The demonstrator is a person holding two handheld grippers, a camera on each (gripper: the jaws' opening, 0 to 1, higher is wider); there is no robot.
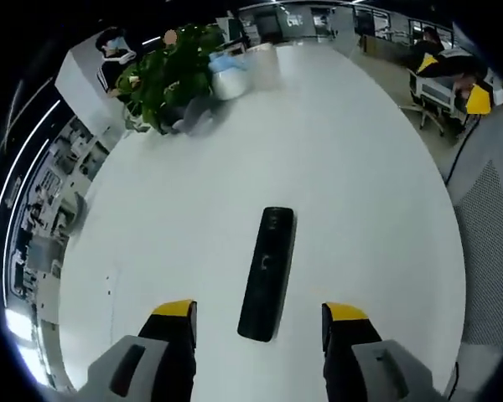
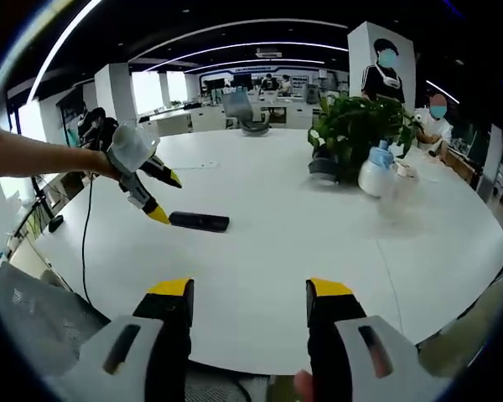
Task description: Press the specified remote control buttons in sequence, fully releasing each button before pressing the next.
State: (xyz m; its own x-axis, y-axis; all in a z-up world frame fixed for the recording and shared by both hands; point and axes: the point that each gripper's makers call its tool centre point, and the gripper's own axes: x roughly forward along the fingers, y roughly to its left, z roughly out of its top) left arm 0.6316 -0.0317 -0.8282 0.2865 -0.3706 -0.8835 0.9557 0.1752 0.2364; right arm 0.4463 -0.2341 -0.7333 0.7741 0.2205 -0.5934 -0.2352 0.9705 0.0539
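A black remote control (image 1: 267, 272) lies flat on the white table (image 1: 352, 167), lengthwise between the jaws of my left gripper (image 1: 260, 311), which is open and holds nothing. Its near end sits level with the yellow fingertips (image 1: 174, 309). In the right gripper view the same remote (image 2: 199, 221) lies at the table's left part, with the left gripper (image 2: 162, 197) held over it by a person's arm. My right gripper (image 2: 250, 289) is open and empty, well back from the remote near the table's edge.
A potted green plant (image 2: 356, 126) and a white-and-blue spray bottle (image 2: 376, 172) stand at the far side of the table (image 2: 318, 251). Office chairs (image 1: 427, 96), desks and seated people are beyond it. A cable (image 2: 85, 243) hangs off the left edge.
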